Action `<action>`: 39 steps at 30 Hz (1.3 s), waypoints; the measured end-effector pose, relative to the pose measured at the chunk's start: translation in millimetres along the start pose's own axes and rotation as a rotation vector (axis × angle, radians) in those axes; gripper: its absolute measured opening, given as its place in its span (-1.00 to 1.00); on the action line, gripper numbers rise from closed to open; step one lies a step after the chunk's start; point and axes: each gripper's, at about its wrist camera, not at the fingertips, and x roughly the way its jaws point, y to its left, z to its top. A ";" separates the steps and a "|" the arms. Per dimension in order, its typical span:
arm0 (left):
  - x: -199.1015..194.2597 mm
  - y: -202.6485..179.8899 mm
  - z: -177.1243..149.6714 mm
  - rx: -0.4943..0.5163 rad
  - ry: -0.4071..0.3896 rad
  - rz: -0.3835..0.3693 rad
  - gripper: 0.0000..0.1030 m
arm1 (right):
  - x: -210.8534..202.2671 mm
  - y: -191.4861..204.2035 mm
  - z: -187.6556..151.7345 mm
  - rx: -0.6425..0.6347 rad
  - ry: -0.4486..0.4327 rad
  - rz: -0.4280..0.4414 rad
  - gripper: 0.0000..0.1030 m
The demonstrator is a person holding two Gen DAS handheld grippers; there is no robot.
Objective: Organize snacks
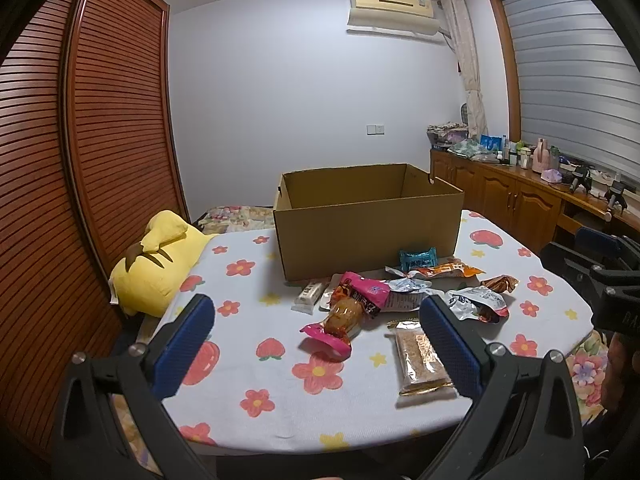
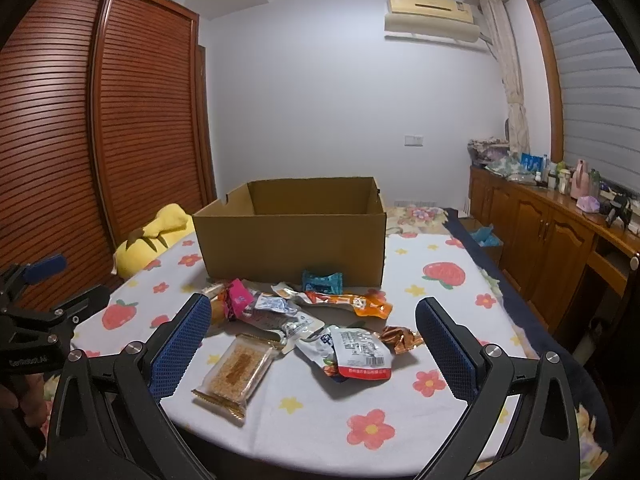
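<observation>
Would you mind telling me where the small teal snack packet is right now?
The teal packet lies on the flowered tablecloth right against the near wall of the cardboard box, just behind the orange packet, in both views.

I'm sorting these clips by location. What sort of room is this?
Most likely a bedroom in a home. A slatted wooden wardrobe lines one wall, a yellow plush toy lies beside the flower-print cloth, and a wall air conditioner hangs near the curtained window.

One box, two hand-held grippers.
</observation>
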 end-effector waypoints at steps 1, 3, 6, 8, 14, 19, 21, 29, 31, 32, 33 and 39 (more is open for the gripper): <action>-0.8 -0.1 0.3 0.000 -0.002 0.000 1.00 | -0.2 -0.6 0.0 0.001 -0.002 -0.002 1.00; -1.9 0.0 1.1 -0.001 -0.004 0.000 1.00 | -1.0 -3.0 0.6 0.007 -0.005 -0.007 1.00; -3.7 0.2 2.3 -0.001 -0.006 -0.003 1.00 | -3.5 -7.2 3.0 0.013 -0.011 -0.011 1.00; -4.4 0.1 3.1 0.000 -0.008 -0.004 1.00 | -3.5 -8.9 3.4 0.016 -0.012 -0.013 1.00; -5.5 -0.3 2.6 0.000 -0.010 -0.003 1.00 | -4.5 -11.3 3.5 0.013 -0.015 -0.015 1.00; -6.8 -0.6 3.1 -0.003 -0.014 -0.001 1.00 | -5.6 -11.3 3.8 0.012 -0.017 -0.015 1.00; -6.9 -0.7 3.0 -0.002 -0.014 -0.001 1.00 | -5.6 -11.1 3.8 0.011 -0.017 -0.016 1.00; -7.7 -0.6 3.1 -0.001 -0.015 -0.001 1.00 | -7.2 -11.2 4.9 0.009 -0.017 -0.012 1.00; -8.5 -0.7 3.9 0.002 -0.016 -0.001 1.00 | -7.8 -11.9 5.5 0.008 -0.017 -0.013 1.00; -8.7 -0.6 3.8 0.001 -0.016 -0.002 1.00 | -8.2 -10.7 6.9 0.005 -0.018 -0.013 1.00; -9.0 -0.5 4.2 -0.001 -0.017 -0.004 1.00 | -8.8 -11.1 7.7 0.005 -0.020 -0.013 1.00; -12.9 -0.3 6.6 0.001 -0.026 -0.005 1.00 | -9.6 -7.3 9.9 0.001 -0.027 -0.012 1.00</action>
